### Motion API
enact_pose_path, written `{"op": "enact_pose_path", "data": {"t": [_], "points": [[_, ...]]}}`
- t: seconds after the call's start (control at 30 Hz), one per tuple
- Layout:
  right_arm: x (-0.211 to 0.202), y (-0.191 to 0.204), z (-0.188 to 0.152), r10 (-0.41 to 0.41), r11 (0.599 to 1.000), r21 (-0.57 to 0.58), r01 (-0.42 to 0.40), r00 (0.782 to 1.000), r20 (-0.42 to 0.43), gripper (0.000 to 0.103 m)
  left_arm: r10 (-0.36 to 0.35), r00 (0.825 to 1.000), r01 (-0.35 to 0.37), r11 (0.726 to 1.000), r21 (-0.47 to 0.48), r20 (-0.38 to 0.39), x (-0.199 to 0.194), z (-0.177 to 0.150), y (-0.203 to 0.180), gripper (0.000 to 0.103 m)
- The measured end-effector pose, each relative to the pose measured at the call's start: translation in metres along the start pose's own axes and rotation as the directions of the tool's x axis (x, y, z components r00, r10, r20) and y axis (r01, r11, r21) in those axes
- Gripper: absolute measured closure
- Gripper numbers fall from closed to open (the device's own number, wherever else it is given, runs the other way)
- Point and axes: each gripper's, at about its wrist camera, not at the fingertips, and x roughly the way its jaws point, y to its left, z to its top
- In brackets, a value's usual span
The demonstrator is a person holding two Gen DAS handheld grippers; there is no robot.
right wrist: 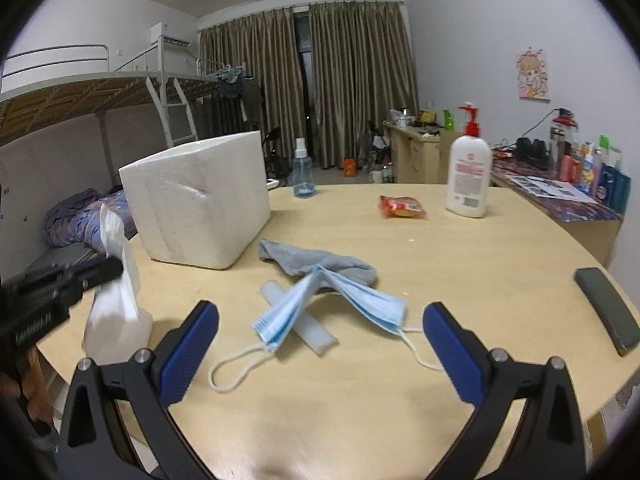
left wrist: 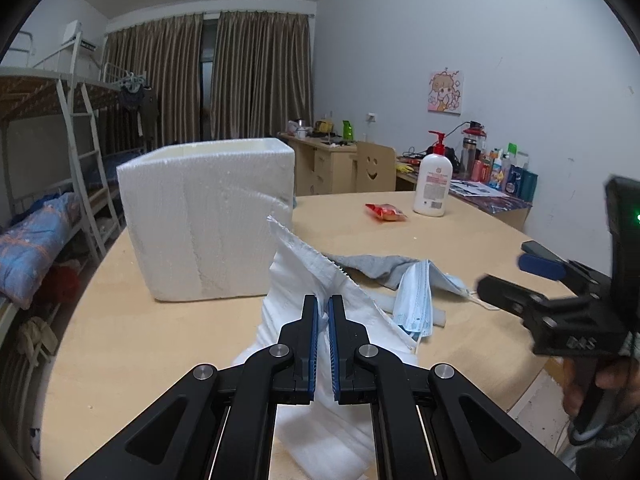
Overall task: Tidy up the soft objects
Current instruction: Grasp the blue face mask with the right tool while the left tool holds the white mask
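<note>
Behind your round wooden bench [right wrist: 460, 280] hang brown curtains [right wrist: 352, 80]. At the left, your left gripper [left wrist: 323, 300] is pressed together, pinching a white foam sheet [left wrist: 316, 272] lifted beside the white foam box [right wrist: 192, 208]. Mid-bench, a blue face mask [right wrist: 352, 300] lies over a grey sock [right wrist: 312, 262]. Your right gripper [right wrist: 320, 320] hovers spread wide before them.

Foam box [right wrist: 196, 204] on table [right wrist: 460, 280] at left — sock [right wrist: 320, 264] before it, masks [right wrist: 332, 300] (partly on sock) nearer; snack packet [right wrist: 401, 207] and lotion bottle [right wrist: 468, 178] behind, phone [right wrist: 608, 306] right
</note>
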Motion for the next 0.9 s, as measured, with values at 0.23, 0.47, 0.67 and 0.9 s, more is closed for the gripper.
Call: {"op": "enact_pose_path", "data": {"t": [0.23, 0.47, 0.67, 0.9], "points": [[0.031, 0.002, 0.007, 0.008, 1.000, 0.002, -0.008, 0.999, -0.047, 0.000, -0.028, 0.999, 0.027, 1.000, -0.013, -0.018, 0.011, -0.006, 0.006, 0.098], [0.061, 0.000, 0.011, 0.008, 1.000, -0.007, -0.009, 0.992, -0.124, 0.010, -0.015, 0.998, 0.014, 1.000, -0.025, -0.058, 0.024, -0.015, 0.016, 0.098], [0.076, -0.003, 0.008, -0.015, 1.000, -0.005, 0.014, 0.982, -0.187, 0.034, -0.022, 0.995, 0.018, 0.999, -0.038, -0.100, 0.036, -0.023, 0.024, 0.098], [0.085, -0.007, 0.001, 0.013, 1.000, 0.019, -0.008, 0.971, -0.239, 0.062, -0.037, 0.993, 0.033, 0.999, -0.036, -0.111, 0.040, -0.025, 0.023, 0.098]]}}
